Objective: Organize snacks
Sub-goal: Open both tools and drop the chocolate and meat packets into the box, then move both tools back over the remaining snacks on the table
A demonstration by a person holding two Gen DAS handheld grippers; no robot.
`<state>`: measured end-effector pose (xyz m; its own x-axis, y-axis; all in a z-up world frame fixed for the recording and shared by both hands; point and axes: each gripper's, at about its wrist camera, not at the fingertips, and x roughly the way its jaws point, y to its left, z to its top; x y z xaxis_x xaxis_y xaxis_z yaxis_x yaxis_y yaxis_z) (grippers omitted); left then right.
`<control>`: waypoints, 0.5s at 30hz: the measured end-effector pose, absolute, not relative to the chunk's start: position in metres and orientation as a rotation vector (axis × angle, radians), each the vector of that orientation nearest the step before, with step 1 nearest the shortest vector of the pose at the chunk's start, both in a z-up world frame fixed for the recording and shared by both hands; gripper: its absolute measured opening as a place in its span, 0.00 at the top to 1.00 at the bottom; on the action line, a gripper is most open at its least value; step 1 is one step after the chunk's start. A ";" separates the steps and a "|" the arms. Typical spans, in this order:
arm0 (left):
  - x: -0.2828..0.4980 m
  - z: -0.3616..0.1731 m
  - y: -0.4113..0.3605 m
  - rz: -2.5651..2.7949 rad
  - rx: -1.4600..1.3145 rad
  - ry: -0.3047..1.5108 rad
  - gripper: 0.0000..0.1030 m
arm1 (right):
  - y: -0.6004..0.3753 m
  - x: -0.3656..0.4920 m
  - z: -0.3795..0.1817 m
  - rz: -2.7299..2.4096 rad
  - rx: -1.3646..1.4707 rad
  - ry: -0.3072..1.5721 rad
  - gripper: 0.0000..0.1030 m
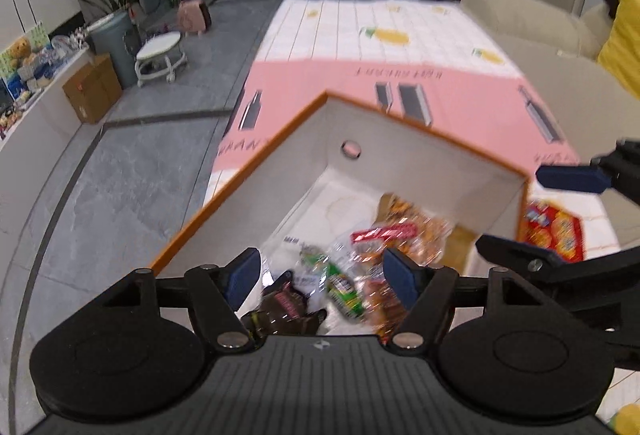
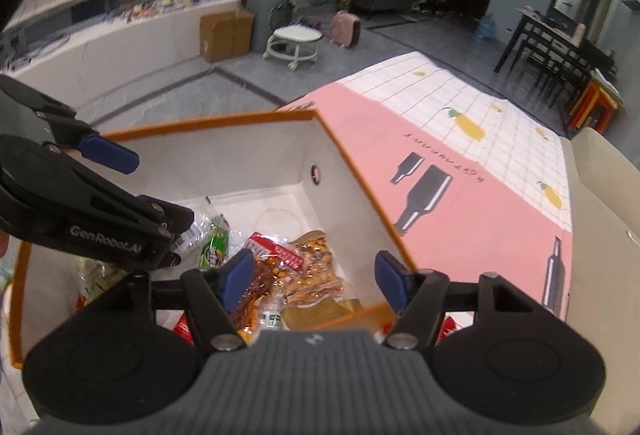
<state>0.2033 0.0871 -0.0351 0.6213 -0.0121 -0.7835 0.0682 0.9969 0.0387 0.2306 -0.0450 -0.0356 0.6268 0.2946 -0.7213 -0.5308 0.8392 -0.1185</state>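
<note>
Both tools hang above a white cardboard box with an orange rim, which stands on a desk covered by a pink and white checked cloth printed with dark bottles and yellow fruit.

In the left wrist view, the left tool is released: its two blue-padded fingers stand wide apart over the near part of the box with nothing between them. Below lie several snacks on the box floor: a dark brown wrapped packet nearest the camera, a green and yellow packet just to its right, and a clear bag of orange-brown snacks with a red label farther in. (Motion blur softens the wrappers, so the print cannot be read.) A red packet showing round biscuits lies outside the box on the cloth, just beyond its right wall.

In the right wrist view, the right tool is also released, its fingers apart and empty above the right near corner of the box. The left tool enters from the left edge there, over the box's left half. A small round hole pierces the far wall of the box. Beyond the desk are a grey tiled floor, a white round stool on castors and a brown carton.
</note>
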 end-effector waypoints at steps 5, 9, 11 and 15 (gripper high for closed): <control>0.185 -0.015 0.069 -0.073 0.027 0.808 0.20 | -0.072 0.210 -0.023 0.434 -0.255 0.726 0.35; 0.166 -0.007 0.047 -0.109 0.029 0.746 0.20 | -0.094 0.189 -0.017 0.395 -0.206 0.700 0.34; 0.158 -0.007 0.037 -0.123 0.041 0.722 0.20 | -0.106 0.178 -0.016 0.371 -0.196 0.688 0.34; 0.144 -0.009 0.019 -0.148 0.049 0.690 0.20 | -0.128 0.155 -0.015 0.325 -0.167 0.671 0.34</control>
